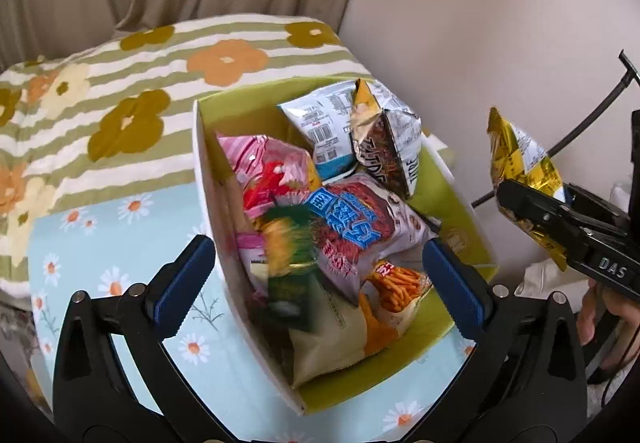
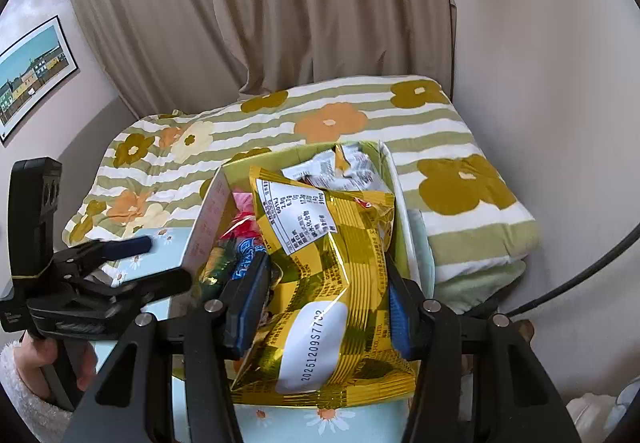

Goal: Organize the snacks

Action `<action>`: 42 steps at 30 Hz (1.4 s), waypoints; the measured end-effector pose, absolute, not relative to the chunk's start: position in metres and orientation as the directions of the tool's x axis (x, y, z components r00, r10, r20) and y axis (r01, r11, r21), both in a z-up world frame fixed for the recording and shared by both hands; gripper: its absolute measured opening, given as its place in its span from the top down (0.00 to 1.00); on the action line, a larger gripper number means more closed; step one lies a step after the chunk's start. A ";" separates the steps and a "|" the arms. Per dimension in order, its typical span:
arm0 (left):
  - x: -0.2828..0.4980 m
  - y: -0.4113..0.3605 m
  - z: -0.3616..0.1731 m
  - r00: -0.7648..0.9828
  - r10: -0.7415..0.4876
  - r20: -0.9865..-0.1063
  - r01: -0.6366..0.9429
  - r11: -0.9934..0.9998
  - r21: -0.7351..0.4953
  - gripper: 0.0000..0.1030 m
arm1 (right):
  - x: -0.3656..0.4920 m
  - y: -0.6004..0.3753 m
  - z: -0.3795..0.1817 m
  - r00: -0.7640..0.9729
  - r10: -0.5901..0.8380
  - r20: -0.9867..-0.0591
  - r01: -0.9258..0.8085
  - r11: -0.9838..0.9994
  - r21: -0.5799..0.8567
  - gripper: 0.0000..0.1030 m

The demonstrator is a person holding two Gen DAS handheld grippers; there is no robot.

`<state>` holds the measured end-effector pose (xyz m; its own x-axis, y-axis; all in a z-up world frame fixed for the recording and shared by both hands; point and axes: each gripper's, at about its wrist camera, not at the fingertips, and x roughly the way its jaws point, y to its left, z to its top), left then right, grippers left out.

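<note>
**Left fingers spread, right fingers clamp the gold bag**

Fingers of the left gripper (image 1: 320,279) stand wide apart with nothing pressed between them, above the near end of the green box (image 1: 460,179), which sits on the daisy-print cloth (image 1: 120,243) and holds the snack packets (image 1: 352,227). Right of the box, the right gripper (image 2: 320,307) is clamped on the gold snack bag (image 2: 332,263).

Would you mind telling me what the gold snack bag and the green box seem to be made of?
Gold snack bag: probably metallised plastic film, glossy; it creases sharply and throws bright glints. Green box: most likely cardboard, matte green inside and white outside; its walls are thin, flat and stiff, with folded corners.
</note>
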<state>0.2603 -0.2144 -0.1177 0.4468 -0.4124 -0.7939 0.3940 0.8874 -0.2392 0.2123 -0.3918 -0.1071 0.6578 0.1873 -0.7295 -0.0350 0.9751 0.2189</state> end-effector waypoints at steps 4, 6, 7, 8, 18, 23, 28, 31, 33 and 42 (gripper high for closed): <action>0.251 -0.206 -0.115 0.458 -0.396 -0.796 0.370 0.899 -0.234 0.01 | 0.208 -0.396 -0.115 0.641 0.199 -0.742 -0.035 0.972 0.230 0.53; 0.246 -0.201 -0.113 0.470 -0.388 -0.793 0.354 0.906 -0.233 0.01 | 0.209 -0.397 -0.121 0.630 0.198 -0.751 -0.029 0.972 0.232 0.53; 0.243 -0.199 -0.112 0.475 -0.385 -0.791 0.349 0.908 -0.232 0.01 | 0.210 -0.398 -0.124 0.628 0.199 -0.753 -0.025 0.971 0.236 0.53; 0.241 -0.197 -0.111 0.479 -0.382 -0.790 0.345 0.910 -0.230 0.01 | 0.210 -0.398 -0.126 0.623 0.201 -0.756 -0.020 0.970 0.241 0.53; 0.225 -0.177 -0.109 0.504 -0.330 -0.799 0.285 0.936 -0.207 0.01 | 0.221 -0.389 -0.147 0.596 0.123 -0.794 0.017 0.986 0.166 0.04; 0.209 -0.165 -0.120 0.497 -0.299 -0.815 0.230 0.951 -0.208 0.01 | 0.210 -0.385 -0.156 0.609 0.090 -0.788 0.008 0.993 0.120 0.04; 0.193 -0.155 -0.122 0.505 -0.277 -0.817 0.201 0.959 -0.201 0.01 | 0.200 -0.378 -0.150 0.627 0.097 -0.773 -0.010 0.993 0.117 0.04; 0.179 -0.147 -0.110 0.535 -0.270 -0.801 0.198 0.961 -0.192 0.01 | 0.192 -0.372 -0.137 0.645 0.102 -0.757 -0.020 0.993 0.117 0.04; 0.171 -0.142 -0.100 0.557 -0.263 -0.788 0.195 0.963 -0.185 0.01 | 0.183 -0.366 -0.125 0.664 0.097 -0.742 -0.025 0.994 0.107 0.04; 0.104 -0.104 -0.030 0.704 -0.192 -0.684 0.162 0.981 -0.110 0.01 | 0.106 -0.322 -0.051 0.786 0.073 -0.614 -0.043 0.997 0.064 0.04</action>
